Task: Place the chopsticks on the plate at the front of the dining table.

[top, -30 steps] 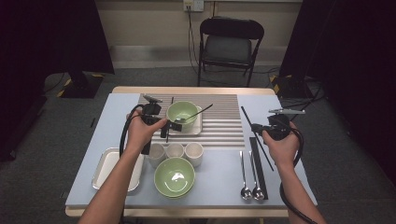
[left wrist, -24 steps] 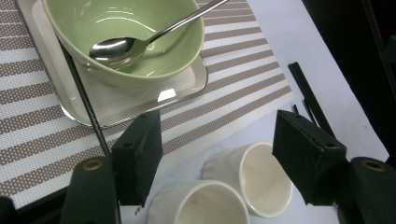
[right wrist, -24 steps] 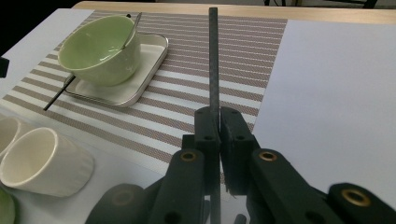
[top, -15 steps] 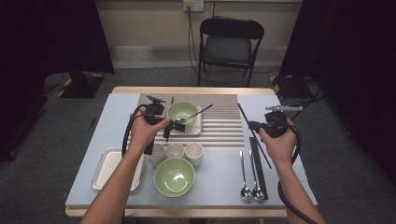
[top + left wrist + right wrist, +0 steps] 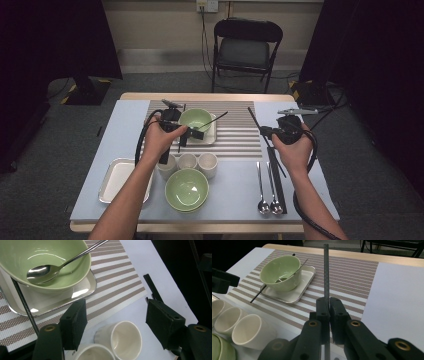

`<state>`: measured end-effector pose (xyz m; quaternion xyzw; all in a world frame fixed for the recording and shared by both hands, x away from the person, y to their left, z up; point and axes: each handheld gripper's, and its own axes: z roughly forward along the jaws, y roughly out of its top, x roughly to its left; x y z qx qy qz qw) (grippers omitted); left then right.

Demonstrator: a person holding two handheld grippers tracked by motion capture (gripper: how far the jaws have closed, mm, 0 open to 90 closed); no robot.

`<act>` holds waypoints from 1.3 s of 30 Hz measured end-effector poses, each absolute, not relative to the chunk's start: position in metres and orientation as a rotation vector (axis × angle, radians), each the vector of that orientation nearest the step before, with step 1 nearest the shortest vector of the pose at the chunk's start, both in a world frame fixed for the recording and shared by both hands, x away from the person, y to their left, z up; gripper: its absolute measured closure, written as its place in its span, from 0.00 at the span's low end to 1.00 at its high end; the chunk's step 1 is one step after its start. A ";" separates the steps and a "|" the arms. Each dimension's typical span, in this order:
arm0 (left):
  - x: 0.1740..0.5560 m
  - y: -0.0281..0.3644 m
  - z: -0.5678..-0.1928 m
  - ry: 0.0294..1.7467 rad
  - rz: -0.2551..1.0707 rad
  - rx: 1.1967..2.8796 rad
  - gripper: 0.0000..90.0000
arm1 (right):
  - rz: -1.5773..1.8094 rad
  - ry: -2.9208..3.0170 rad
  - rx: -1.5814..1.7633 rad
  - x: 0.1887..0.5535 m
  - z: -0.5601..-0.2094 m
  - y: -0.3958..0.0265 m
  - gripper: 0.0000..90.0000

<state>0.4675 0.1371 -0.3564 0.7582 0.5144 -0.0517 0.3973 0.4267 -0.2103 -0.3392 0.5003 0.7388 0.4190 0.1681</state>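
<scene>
Chopstick (image 5: 326,272), black, thin, straight, matte, clamped between the pads of the right gripper (image 5: 329,305), jaws closed tight on it near its lower half; its far end points up and away over the striped placemat (image 5: 352,277), raised off the table. In the high view the same chopstick (image 5: 256,121) slants from the right gripper (image 5: 266,132) toward the mat's right edge. Left gripper (image 5: 115,322) has jaws spread, nothing between the pads, hovering above the white cups (image 5: 120,338) with a thin black rod (image 5: 23,305) at its left jaw, leaning across the tray edge. In the high view the left gripper (image 5: 187,134) sits just beside the green bowl (image 5: 195,120). That bowl (image 5: 280,272) stands on a small white tray (image 5: 298,293) on the placemat, a metal spoon (image 5: 50,268) resting inside it, handle sticking out over the rim. Near the table's front: three white cups (image 5: 187,162) in a row, a second green bowl (image 5: 187,189) just in front of them, an empty white tray (image 5: 116,180) to their left. On the right side, two spoons (image 5: 267,192) lie side by side on the pale blue table cover (image 5: 230,190), with a dark stick (image 5: 278,180) lying just beside them. A folding chair (image 5: 247,47) stands beyond the table. Nothing sits between the held chopstick and the bowl on the mat; the mat's right half is bare.
</scene>
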 end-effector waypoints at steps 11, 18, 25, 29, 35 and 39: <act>0.468 0.132 -0.353 1.296 -0.130 1.924 0.37 | 1.224 2.127 1.387 0.429 -0.333 -0.195 0.96; 0.468 0.131 -0.353 1.301 -0.123 1.927 0.37 | 1.242 2.146 1.364 0.430 -0.327 -0.184 0.96; 0.469 0.126 -0.351 1.292 -0.134 1.924 0.37 | 1.237 2.160 1.350 0.431 -0.326 -0.175 0.96; 0.469 0.124 -0.349 1.292 -0.134 1.919 0.36 | 1.252 2.164 1.343 0.431 -0.326 -0.170 0.96; 0.470 0.120 -0.349 1.290 -0.138 1.915 0.37 | 1.267 2.180 1.316 0.430 -0.324 -0.160 0.96; 0.470 0.118 -0.347 1.282 -0.147 1.912 0.37 | 1.269 2.192 1.303 0.430 -0.324 -0.154 0.96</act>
